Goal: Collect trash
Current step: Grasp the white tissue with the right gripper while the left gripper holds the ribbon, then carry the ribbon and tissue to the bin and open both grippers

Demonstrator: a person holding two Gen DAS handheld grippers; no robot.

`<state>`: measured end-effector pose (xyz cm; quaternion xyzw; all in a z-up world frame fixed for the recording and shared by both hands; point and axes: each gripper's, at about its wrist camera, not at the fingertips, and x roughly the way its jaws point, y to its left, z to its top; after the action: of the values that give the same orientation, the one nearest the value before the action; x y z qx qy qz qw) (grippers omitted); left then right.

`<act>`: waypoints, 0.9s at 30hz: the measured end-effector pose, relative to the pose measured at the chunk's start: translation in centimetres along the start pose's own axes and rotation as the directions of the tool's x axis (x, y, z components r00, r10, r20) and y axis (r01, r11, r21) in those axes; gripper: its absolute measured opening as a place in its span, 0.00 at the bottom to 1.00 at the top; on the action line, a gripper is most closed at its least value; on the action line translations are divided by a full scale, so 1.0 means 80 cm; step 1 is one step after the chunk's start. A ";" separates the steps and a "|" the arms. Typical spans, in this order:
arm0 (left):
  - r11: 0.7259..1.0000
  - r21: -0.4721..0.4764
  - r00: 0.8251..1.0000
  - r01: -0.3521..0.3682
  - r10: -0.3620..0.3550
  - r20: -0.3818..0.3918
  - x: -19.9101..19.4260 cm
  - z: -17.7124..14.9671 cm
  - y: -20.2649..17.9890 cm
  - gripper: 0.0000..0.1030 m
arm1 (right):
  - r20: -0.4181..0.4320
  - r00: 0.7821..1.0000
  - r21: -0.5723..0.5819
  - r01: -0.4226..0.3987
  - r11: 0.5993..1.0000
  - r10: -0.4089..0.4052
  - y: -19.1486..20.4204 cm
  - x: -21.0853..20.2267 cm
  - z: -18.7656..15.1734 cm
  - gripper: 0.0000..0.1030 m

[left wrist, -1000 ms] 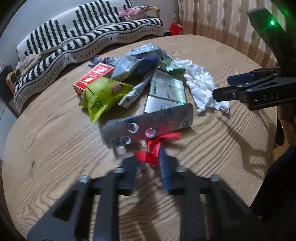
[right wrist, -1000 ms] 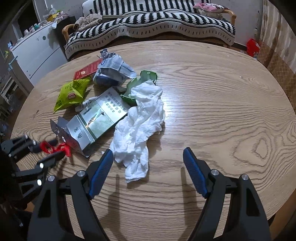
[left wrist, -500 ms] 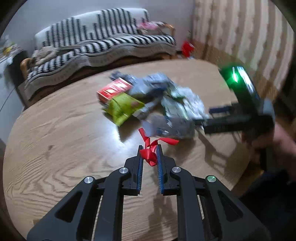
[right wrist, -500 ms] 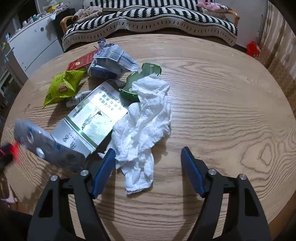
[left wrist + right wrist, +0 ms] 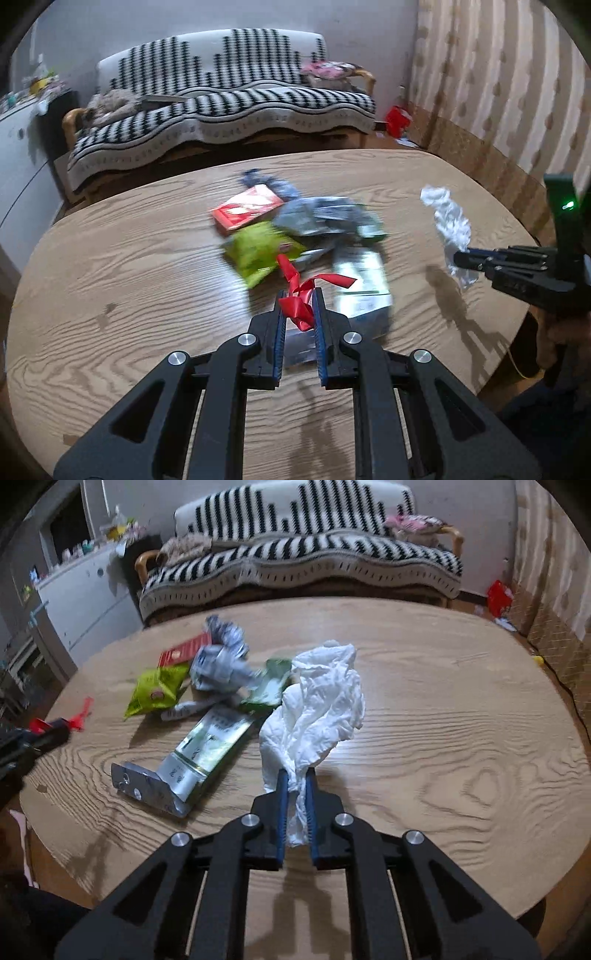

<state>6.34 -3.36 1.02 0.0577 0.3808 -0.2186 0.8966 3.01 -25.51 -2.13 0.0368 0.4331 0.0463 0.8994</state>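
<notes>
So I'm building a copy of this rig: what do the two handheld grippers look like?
Both the left gripper and the right gripper are matte black, with open triangular linkage arms, silver round pivot bolts and blue ribbed finger pads. Seen from the left wrist, the right gripper's body carries a small green light.

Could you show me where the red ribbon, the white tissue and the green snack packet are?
red ribbon (image 5: 295, 308), left wrist view, its knot.
white tissue (image 5: 317, 705), right wrist view, its crumpled middle.
green snack packet (image 5: 157, 690), right wrist view, its front.

Striped sofa (image 5: 303, 554) behind wooden table (image 5: 443, 720), curtained wall (image 5: 498, 92).
</notes>
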 end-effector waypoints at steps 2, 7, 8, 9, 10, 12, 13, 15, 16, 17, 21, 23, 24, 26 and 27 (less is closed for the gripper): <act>0.999 0.027 1.000 0.024 -0.024 0.000 0.007 0.006 -0.024 0.13 | 0.019 1.000 0.027 0.014 1.000 -0.015 -0.026 -0.020 -0.006 0.09; 0.991 0.090 0.996 0.095 -0.094 -0.012 0.030 0.023 -0.114 0.13 | 0.038 0.993 0.134 0.106 0.985 -0.112 -0.116 -0.070 -0.041 0.09; 0.988 0.108 0.994 0.113 -0.112 -0.011 0.036 0.027 -0.140 0.13 | 0.038 0.991 0.152 0.124 0.980 -0.131 -0.131 -0.077 -0.048 0.09; 0.984 0.121 0.992 0.127 -0.127 -0.008 0.040 0.029 -0.159 0.13 | 0.036 0.987 0.182 0.146 0.972 -0.155 -0.153 -0.088 -0.060 0.09; 0.980 0.142 0.990 0.142 -0.142 -0.009 0.045 0.031 -0.182 0.13 | 0.033 0.984 0.213 0.166 0.963 -0.177 -0.176 -0.099 -0.073 0.09; 0.969 0.176 0.985 0.173 -0.172 -0.021 0.057 0.033 -0.230 0.13 | 0.025 0.970 0.275 0.227 0.934 -0.243 -0.220 -0.121 -0.100 0.09; 0.964 0.186 0.982 0.189 -0.188 -0.025 0.062 0.033 -0.247 0.13 | 0.021 0.964 0.299 0.247 0.922 -0.265 -0.238 -0.129 -0.112 0.09; 0.948 0.210 0.971 0.240 -0.235 -0.049 0.074 0.035 -0.296 0.13 | -0.004 0.948 0.368 0.298 0.881 -0.319 -0.283 -0.148 -0.145 0.09; 0.937 0.221 0.963 0.271 -0.263 -0.063 0.079 0.035 -0.321 0.13 | -0.019 0.942 0.392 0.316 0.864 -0.336 -0.300 -0.153 -0.160 0.09; 0.921 0.242 0.952 0.306 -0.297 -0.074 0.083 0.035 -0.356 0.13 | -0.033 0.936 0.415 0.333 0.847 -0.351 -0.316 -0.159 -0.174 0.09; 0.843 0.353 0.913 0.405 -0.389 -0.119 0.092 0.018 -0.463 0.13 | -0.111 0.908 0.497 0.403 0.768 -0.404 -0.382 -0.178 -0.230 0.09; 0.790 0.411 0.889 0.455 -0.427 -0.163 0.099 -0.002 -0.518 0.13 | -0.158 0.898 0.537 0.427 0.727 -0.410 -0.414 -0.182 -0.257 0.09; 0.773 0.425 0.881 0.471 -0.438 -0.180 0.102 -0.009 -0.535 0.13 | -0.177 0.895 0.552 0.434 0.712 -0.409 -0.427 -0.183 -0.267 0.09; 0.741 0.446 0.864 0.502 -0.455 -0.216 0.109 -0.024 -0.568 0.13 | -0.220 0.895 0.584 0.440 0.682 -0.389 -0.452 -0.181 -0.291 0.09; 0.722 0.458 0.854 0.518 -0.462 -0.238 0.115 -0.033 -0.587 0.13 | -0.242 0.895 0.602 0.441 0.666 -0.374 -0.467 -0.179 -0.306 0.09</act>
<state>-10.22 -47.98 -4.35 0.1999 0.3585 -0.5366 0.7372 -23.11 -63.65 -10.19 0.2425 0.4628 -0.3053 0.7961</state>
